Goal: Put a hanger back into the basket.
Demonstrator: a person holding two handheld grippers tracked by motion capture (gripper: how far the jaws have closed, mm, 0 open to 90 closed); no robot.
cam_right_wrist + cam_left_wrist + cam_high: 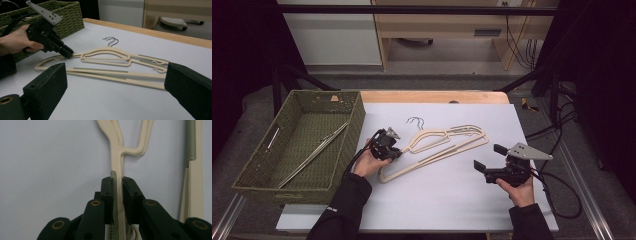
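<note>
Left tool pinches a cream hanger's shoulder; right tool waits spread apart.

Two cream hangers (437, 145) lie stacked on the white desk (442, 200), their two wire hooks side by side at the far end. The left tool (394, 150) is pressed together on the left shoulder arm (117, 170) of the stack, seemingly to lift it toward the green wicker basket (247, 175) at the left, where one or two hangers (312, 155) already lie. The right tool (489, 157), jaws wide and holding nothing, hovers near the right end, likely ready to steady it.
</note>
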